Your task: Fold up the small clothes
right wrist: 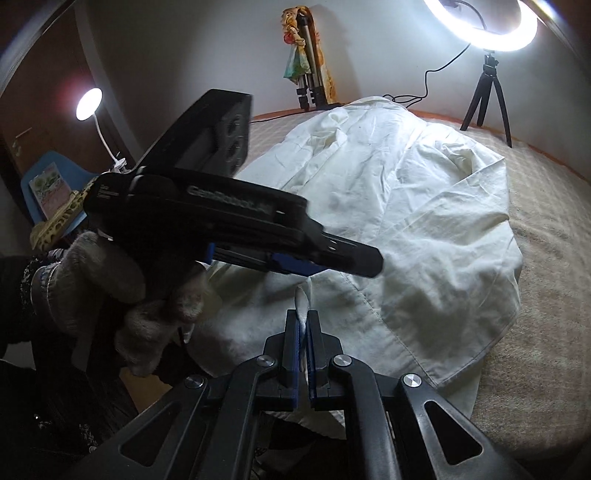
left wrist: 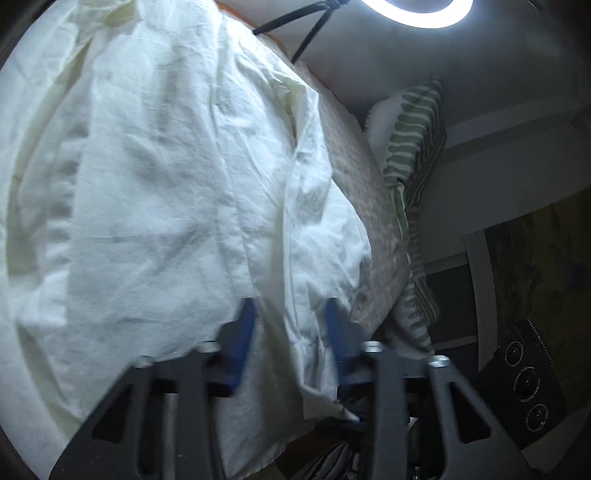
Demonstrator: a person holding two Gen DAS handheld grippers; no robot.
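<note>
A crumpled white garment point(left wrist: 166, 184) is spread over the bed and fills most of the left wrist view. My left gripper point(left wrist: 290, 306) is at its near hem with its blue fingers point(left wrist: 245, 332) apart; cloth lies between them and hides their tips. In the right wrist view the white garment point(right wrist: 406, 221) lies across the bed. My right gripper point(right wrist: 303, 321) is shut on a thin upright fold of its near edge. The left gripper point(right wrist: 365, 260), held by a gloved hand point(right wrist: 110, 280), reaches in from the left just above that fold.
The bed cover point(right wrist: 535, 295) is beige and patterned. At the far edge stand a lit ring light point(right wrist: 480, 22) on a small black tripod point(right wrist: 487, 96) and a second tripod point(right wrist: 306, 66) draped with cloth. A desk lamp point(right wrist: 88, 103) and blue chair point(right wrist: 48, 184) are at left. A green striped cloth point(left wrist: 410, 147) lies beside the bed.
</note>
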